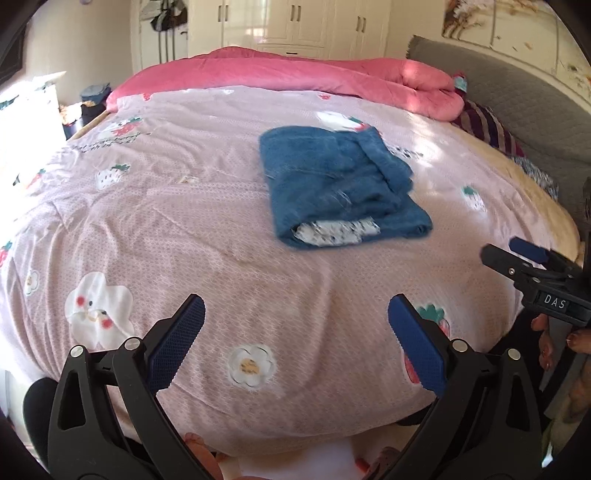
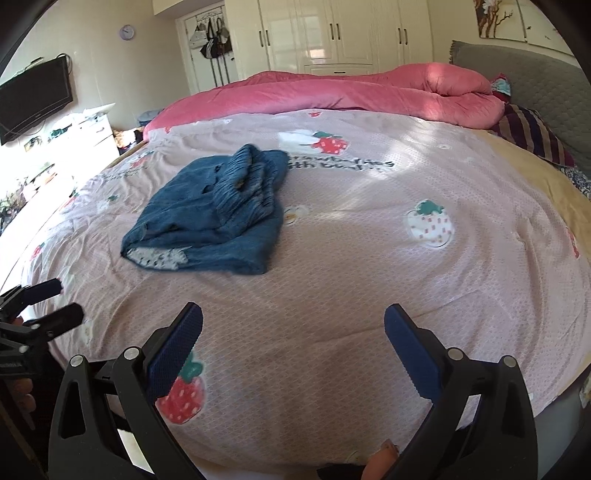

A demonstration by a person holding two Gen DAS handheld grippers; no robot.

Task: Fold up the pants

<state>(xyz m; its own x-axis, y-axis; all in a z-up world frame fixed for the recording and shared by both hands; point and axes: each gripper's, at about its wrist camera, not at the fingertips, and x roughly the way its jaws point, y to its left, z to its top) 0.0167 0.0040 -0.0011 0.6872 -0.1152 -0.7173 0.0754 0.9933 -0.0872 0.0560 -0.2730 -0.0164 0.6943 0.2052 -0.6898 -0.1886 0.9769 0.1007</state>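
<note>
The blue pants (image 1: 340,184) lie folded in a small bundle on the pink bed cover (image 1: 221,206) with its strawberries and flowers. A white spotted bit of lining shows at the near edge of the bundle. Nothing touches the pants — both tongs are well apart from them, near the front edge of the bed.

The left gripper (image 1: 295,332) is wide open, with its blue pads (image 1: 177,339) far apart, and it holds nothing. The right gripper (image 2: 293,336) is wide open too, and its blue pads (image 2: 410,350) hold nothing.

At the back of the bed a pink blanket (image 2: 351,92) lies in a long roll. A striped pillow (image 2: 532,133) rests by the grey headboard (image 2: 535,81). White wardrobe doors (image 2: 332,33) stand behind the bed.
</note>
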